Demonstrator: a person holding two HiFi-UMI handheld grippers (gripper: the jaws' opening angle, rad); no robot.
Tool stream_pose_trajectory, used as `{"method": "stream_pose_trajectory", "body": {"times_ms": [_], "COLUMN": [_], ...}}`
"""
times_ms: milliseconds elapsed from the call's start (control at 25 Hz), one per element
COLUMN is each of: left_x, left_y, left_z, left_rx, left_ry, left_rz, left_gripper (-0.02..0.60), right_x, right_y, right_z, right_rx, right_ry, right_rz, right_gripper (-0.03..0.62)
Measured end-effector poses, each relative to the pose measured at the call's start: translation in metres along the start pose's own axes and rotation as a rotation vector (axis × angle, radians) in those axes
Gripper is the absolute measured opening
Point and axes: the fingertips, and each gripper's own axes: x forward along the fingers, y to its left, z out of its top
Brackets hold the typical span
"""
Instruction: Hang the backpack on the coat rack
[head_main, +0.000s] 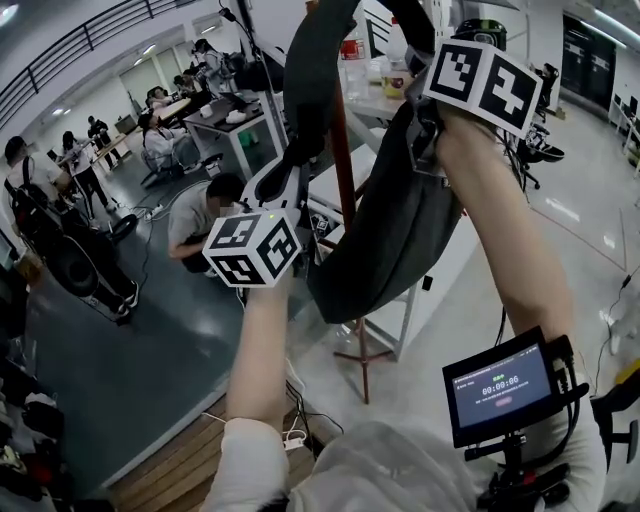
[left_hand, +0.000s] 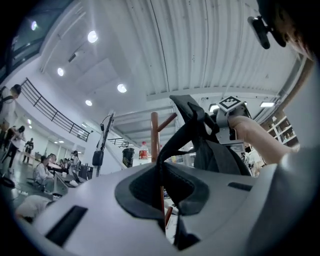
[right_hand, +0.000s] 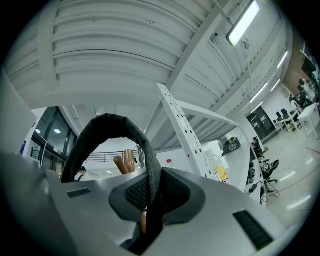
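I hold a dark grey backpack raised against the red-brown coat rack pole. My left gripper is shut on a black shoulder strap that arcs up and over. In the left gripper view that strap runs from the shut jaws, with the coat rack pole and a peg just behind it. My right gripper is shut on the backpack's top handle loop. Two wooden peg tips show under that loop. The rack's top is out of the head view.
The rack's base stands on the grey floor beside white tables. A person crouches left of the rack, and several people sit at desks further back. A small screen is by my right forearm. A white steel frame rises to the right.
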Motion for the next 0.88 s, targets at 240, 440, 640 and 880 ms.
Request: {"method": "stream_pose_trajectory", "body": {"times_ms": [240, 440, 640, 880], "left_x": [0.033, 0.047, 0.047, 0.042], "left_y": [0.032, 0.028, 0.022, 0.007], "left_z": [-0.024, -0.058, -0.090, -0.124], "left_rx": [-0.090, -0.090, -0.102, -0.114], "left_ry": [0.079, 0.178, 0.256, 0.298], "left_rz": [0.016, -0.002, -0.018, -0.038], "left_gripper": [0.029, 0.029, 0.029, 0.029], "right_x": [0.038, 0.050, 0.054, 0.044], "right_y": [0.008, -0.004, -0.013, -0.017], "right_z": [-0.017, -0.041, -0.069, -0.097], "right_rx": [-0.081, -0.113, -0.113, -0.135], "right_ry": [0.073, 0.135, 0.190, 0.186], "right_rz": [-0.054, -0.086, -0.094, -0.079], "right_gripper": [0.044, 0.044, 0.044, 0.044]}}
